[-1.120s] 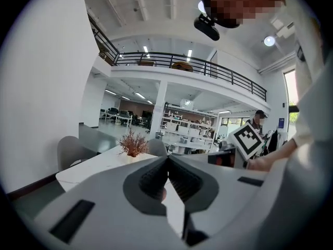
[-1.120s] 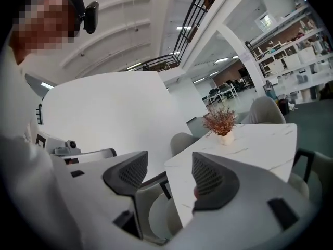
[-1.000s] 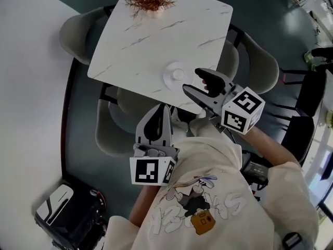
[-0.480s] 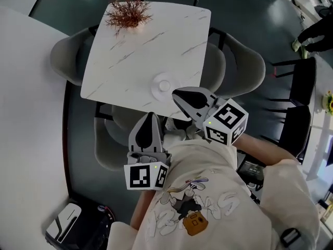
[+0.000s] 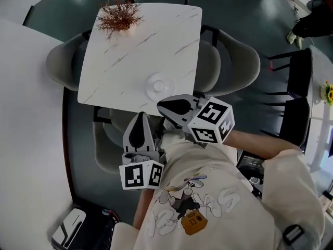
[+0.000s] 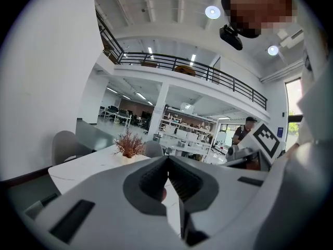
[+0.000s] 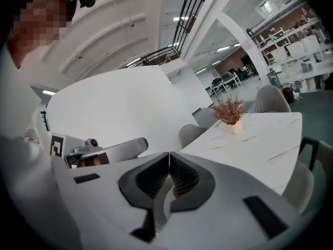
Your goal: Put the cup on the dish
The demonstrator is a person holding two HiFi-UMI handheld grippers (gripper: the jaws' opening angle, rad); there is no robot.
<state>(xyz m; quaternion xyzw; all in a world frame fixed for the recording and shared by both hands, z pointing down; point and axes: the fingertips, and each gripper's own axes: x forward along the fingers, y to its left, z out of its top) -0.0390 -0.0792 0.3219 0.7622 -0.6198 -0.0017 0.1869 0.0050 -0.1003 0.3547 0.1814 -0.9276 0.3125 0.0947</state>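
We look down on a dark green-grey floor (image 5: 250, 14), and at the left side a large white curved surface (image 5: 26, 113) fills the picture. In the middle stands a square white table top with thin grey marble veins (image 5: 140, 46). Grey padded chairs (image 5: 234, 61) stand around it. At the bottom we see the person's cream printed shirt (image 5: 208, 191).

The grey left gripper (image 5: 141, 115), with its black-and-white marker cube, is in front of the table's near edge, above a chair seat, and its tip points toward the table. In the left gripper view its two ribbed jaws meet at the tip and we find nothing between them, so it is clenched and empty. The grey right gripper (image 5: 159, 104) carries its own marker cube and lies sideways at the near edge of the table. Its tip is near the dish but apart from it. In the right gripper view its jaws are also pressed together with nothing held.

At the far corner of the table stands a small reddish-brown dry plant in a pale pot (image 5: 118, 15). Near the front edge lies a round white dish (image 5: 148, 87). The small white cup (image 5: 159, 84) stands in the middle of this dish, and no gripper touches it.
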